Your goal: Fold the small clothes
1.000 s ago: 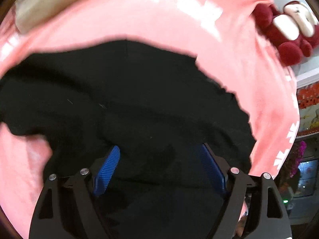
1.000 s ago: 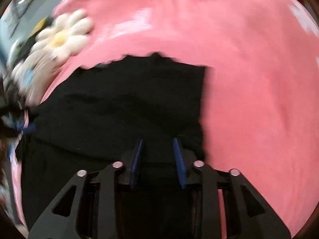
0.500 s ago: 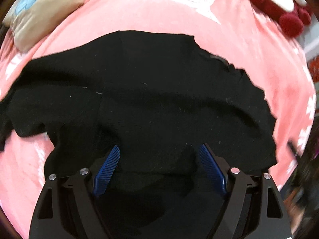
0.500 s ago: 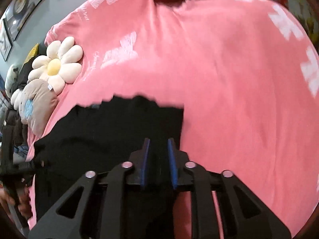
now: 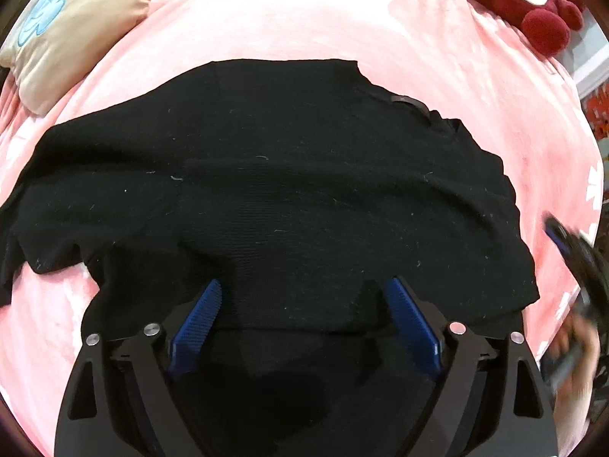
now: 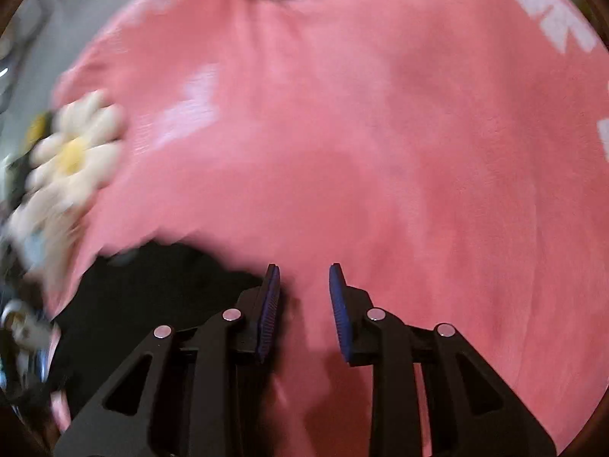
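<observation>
A black knit garment point(image 5: 304, 190) lies spread on the pink blanket point(image 5: 304, 26), its near part folded over itself. My left gripper point(image 5: 306, 297) hovers over that near fold with its jaws opening wide. The blue pads point(image 5: 201, 312) stand apart on either side of the cloth and do not press it. In the right wrist view my right gripper point(image 6: 304, 282) is over bare pink blanket point(image 6: 380, 133), its jaws closing with nothing between them. The garment point(image 6: 152, 304) lies to its lower left. The right gripper point(image 5: 563, 243) also shows blurred at the left wrist view's right edge.
A beige cushion point(image 5: 76, 26) lies at the far left of the blanket and a dark red plush toy point(image 5: 533, 3) at the far right. A white daisy pillow point(image 6: 72, 152) sits left of the garment. A person's hand point(image 5: 574, 365) holds the right gripper.
My right gripper has left the black garment and moved right, out over bare pink blanket. The left gripper stayed over the near fold and rolled a little, jaws slightly wider.
</observation>
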Motion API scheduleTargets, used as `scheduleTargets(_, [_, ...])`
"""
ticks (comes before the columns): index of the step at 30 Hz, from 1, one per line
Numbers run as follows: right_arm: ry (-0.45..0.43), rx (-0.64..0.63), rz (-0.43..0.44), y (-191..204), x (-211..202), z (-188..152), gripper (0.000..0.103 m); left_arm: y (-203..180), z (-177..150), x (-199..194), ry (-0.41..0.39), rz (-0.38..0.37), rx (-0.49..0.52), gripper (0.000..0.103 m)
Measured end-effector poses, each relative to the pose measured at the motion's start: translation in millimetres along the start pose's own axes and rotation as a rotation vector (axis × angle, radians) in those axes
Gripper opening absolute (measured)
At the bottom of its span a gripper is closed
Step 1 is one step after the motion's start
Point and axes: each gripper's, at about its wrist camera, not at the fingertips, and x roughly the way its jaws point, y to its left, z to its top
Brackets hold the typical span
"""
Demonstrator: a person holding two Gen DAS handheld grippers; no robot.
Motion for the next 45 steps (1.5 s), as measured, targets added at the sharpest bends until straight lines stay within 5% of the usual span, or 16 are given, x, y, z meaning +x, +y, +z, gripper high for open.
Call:
scheduleTargets(2, [0.0,-0.1,-0.016,15.6,-24.4,-44.7,0.052,-1.2,-0.3,0.4,-0.006,0.007,0.001,0.086])
scheduleTargets(6, [0.028,-0.159,-0.068,26.4,-26.2,-91.2,0.052,-1.2,-2.4,0.2,-0.027,0.011,-0.008,0.086])
scheduleTargets(8, [0.035,-0.085,-0.026,28.0,-8.5,-81.9,0.044,-1.9,-3.0,0.2,-0.027,0.021,-0.004,0.086])
scheduleTargets(11, [-0.004,0.014,-0.036,16.0,-2.2,-62.2,0.006,-4.4,-1.4,1.5,-0.02,0.033,-0.006,0.086])
scheduleTargets(16, [0.043,0.077,-0.043,1.5,8.0,-74.8,0.009,-0.9,-1.6,0.9,-0.018,0.016,-0.017,0.086])
scheduleTargets(24, [-0.091,0.011,0.011,65.7,-33.5,-36.9,0.016,-2.8,-3.6,2.0,-0.029,0.035,0.011,0.086])
scheduleTargets(27, [-0.085,-0.105,-0.134,76.4,-26.4,-32.8,0.015,-2.7,-1.6,2.2,-0.021,0.035,0.002,0.086])
scheduleTargets(30, [-0.013,-0.054,-0.279,35.5,-19.3,-45.7,0.016,-1.9,-0.3,1.6,-0.014,0.023,-0.001,0.086])
scheduleTargets(34, [-0.077,0.032,-0.117,29.3,-51.0,-44.1,0.016,-3.0,-4.3,1.6,-0.033,0.024,0.023,0.087])
scheduleTargets(39, [0.002,-0.061,0.123,90.9,-7.5,-27.8,0.013,-12.1,-8.8,4.3,-0.056,0.083,0.053,0.087])
scheduleTargets(42, [0.068,-0.117,-0.103,66.7,41.2,-31.5,0.007,-9.5,-6.7,3.8,-0.048,0.072,0.039,0.087])
scheduleTargets(44, [0.039,0.04,-0.049,20.1,40.5,-32.4,0.0,-5.0,-5.6,1.6,-0.048,0.039,0.026,0.087])
scheduleTargets(45, [0.033,0.085,-0.107,14.5,30.4,-29.6,0.006,-1.5,-5.5,-0.4,-0.052,0.014,0.016,0.087])
